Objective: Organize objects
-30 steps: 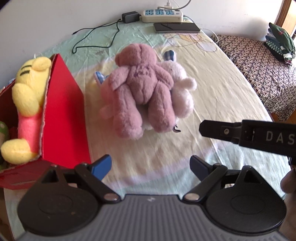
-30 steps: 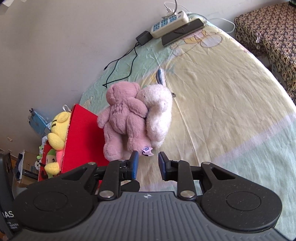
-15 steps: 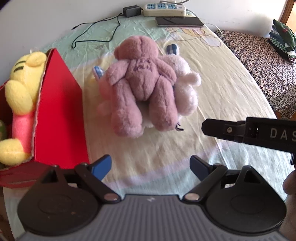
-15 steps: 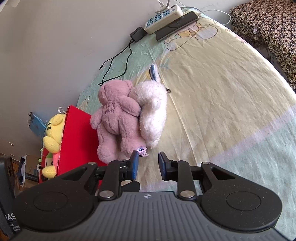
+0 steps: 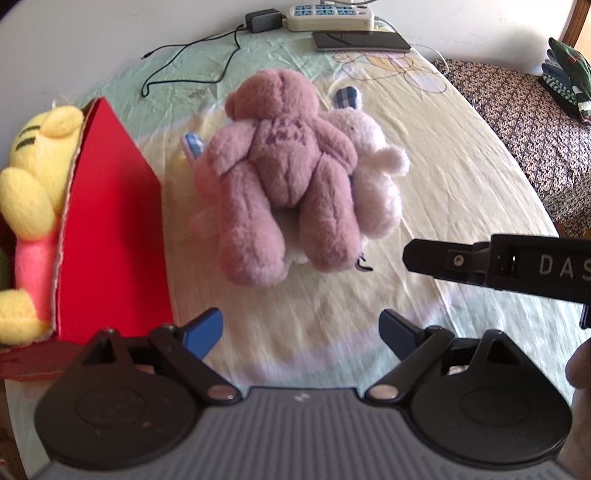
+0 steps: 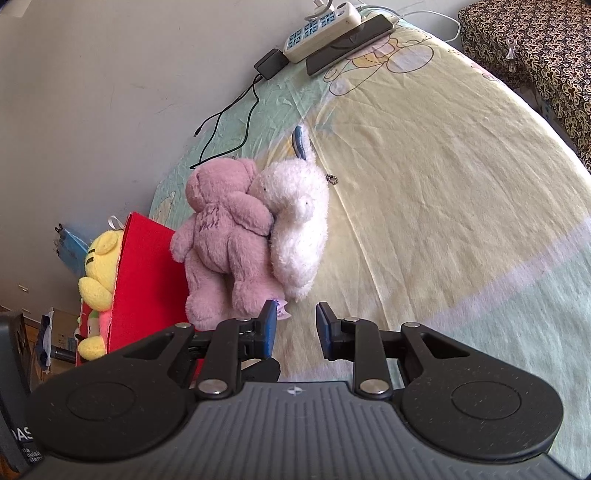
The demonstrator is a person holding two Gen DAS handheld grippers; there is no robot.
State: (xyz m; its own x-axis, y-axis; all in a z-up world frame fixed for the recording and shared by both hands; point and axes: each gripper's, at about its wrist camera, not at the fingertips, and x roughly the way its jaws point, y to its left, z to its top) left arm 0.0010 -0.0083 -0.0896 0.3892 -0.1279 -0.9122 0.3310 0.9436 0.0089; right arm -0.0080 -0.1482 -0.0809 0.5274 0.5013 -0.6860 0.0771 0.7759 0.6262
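A pink teddy bear (image 5: 288, 173) lies face down on the bed sheet (image 5: 461, 177), partly on top of a white plush rabbit (image 5: 373, 173) with blue checked ears. My left gripper (image 5: 301, 332) hovers just short of the bear's feet, open wide, with nothing between its fingers. A red box (image 5: 110, 229) stands to the left with a yellow plush toy (image 5: 37, 162) inside. In the right wrist view the bear (image 6: 225, 240) and rabbit (image 6: 295, 221) lie just ahead of my right gripper (image 6: 295, 325). Its jaws stand a narrow gap apart and empty.
At the far edge by the wall lie a power strip (image 5: 328, 16), a dark phone (image 5: 360, 40) and a charger with a black cable (image 5: 192, 62). A patterned seat (image 5: 524, 122) with a green bundle (image 5: 569, 77) stands on the right. The right gripper's finger (image 5: 480, 262) reaches in from the right.
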